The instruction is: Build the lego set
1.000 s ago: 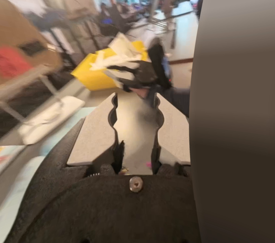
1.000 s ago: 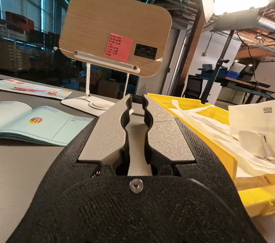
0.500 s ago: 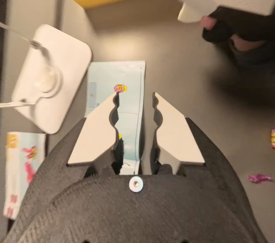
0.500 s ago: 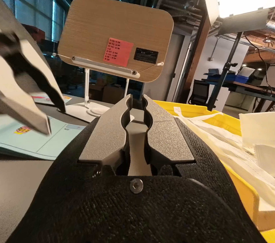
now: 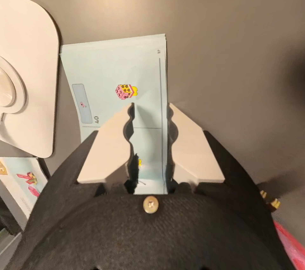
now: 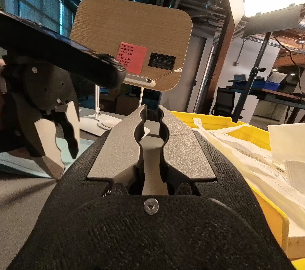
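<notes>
My left gripper (image 5: pixel 151 104) is open and points down over an open light-blue instruction booklet (image 5: pixel 115 67) on the grey table (image 5: pixel 231 47). Its left finger is over the page and its right finger is over the table, just past the booklet's right edge. Nothing is between the jaws. The right wrist view shows it (image 6: pixel 66 165) at the left, with its tips close above the booklet (image 6: pixel 14 159). My right gripper (image 6: pixel 152 106) hovers level above the table. Its fingers stand slightly apart with nothing between them.
A wooden book stand (image 6: pixel 132 31) with a pink note rises from a white base (image 5: pixel 28 80) left of the booklet. A yellow bin (image 6: pixel 214 120) of white bags (image 6: pixel 247 163) is on the right. A second booklet (image 5: pixel 24 184), small yellow bricks (image 5: pixel 272 202) and a pink piece (image 5: pixel 290 248) lie nearby. About 15 cm separates my left fingertips from my right.
My left gripper swung from facing the room to pointing down, then dropped closer over the booklet, its jaws narrowing a little. My right gripper has barely moved.
</notes>
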`<state>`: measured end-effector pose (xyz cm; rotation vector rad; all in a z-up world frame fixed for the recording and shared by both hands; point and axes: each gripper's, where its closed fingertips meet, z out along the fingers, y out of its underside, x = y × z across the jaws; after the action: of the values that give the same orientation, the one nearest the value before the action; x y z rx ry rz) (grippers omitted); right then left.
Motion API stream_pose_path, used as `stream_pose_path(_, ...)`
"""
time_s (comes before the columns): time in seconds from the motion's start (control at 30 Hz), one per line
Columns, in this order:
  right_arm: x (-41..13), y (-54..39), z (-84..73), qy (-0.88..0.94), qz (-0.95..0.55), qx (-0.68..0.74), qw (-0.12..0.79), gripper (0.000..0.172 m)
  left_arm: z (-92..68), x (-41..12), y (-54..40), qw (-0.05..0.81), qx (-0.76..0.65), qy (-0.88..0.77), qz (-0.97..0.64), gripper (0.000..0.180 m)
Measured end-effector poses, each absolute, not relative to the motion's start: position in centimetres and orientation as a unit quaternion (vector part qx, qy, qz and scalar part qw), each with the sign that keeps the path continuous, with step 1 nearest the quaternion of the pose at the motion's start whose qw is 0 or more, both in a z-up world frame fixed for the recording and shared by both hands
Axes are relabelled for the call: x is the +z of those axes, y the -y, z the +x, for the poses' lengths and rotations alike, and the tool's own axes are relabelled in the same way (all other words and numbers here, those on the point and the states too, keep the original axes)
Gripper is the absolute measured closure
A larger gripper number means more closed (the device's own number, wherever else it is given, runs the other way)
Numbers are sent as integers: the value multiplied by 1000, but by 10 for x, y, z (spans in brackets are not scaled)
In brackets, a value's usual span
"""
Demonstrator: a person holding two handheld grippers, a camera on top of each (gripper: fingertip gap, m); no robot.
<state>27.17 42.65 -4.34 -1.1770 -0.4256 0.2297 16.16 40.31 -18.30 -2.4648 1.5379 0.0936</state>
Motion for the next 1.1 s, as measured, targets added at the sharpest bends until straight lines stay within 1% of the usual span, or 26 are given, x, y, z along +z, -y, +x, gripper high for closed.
stream_pose_path(0.1,-44,-427,272,197,-552,109,803,162,161,-184,-398,108,23,-521,-846,155)
stream_pose_path(0.13,-45,-428,272,197,-553,109,802,162,161,-184,-396,106,18,-519,-848,161)
stream_pose_path(0.2,-45,-428,272,198,-554,110,801,162,164,-183,-394,113,1,-510,-853,177)
stream_pose_path(0.23,-46,-428,271,198,-555,109,800,162,165,-182,-393,117,-7,-504,-856,180)
stream_pose_path(0.43,-47,-429,271,200,-557,110,798,162,163,-177,-394,143,-46,-467,-871,180)
stream_pose_path(0.6,-48,-429,271,199,-560,113,796,163,158,-175,-400,179,-31,-454,-872,180)
stream_pose_path(0.77,-49,-430,270,201,-563,115,794,163,159,-171,-398,200,-46,-447,-871,180)
stream_pose_path(0.9,-50,-431,269,204,-566,120,790,163,158,-161,-395,241,-43,-452,-858,180)
stream_pose_path(1.1,-52,-427,259,215,-566,185,774,153,156,-145,-390,308,-1,-478,-823,180)
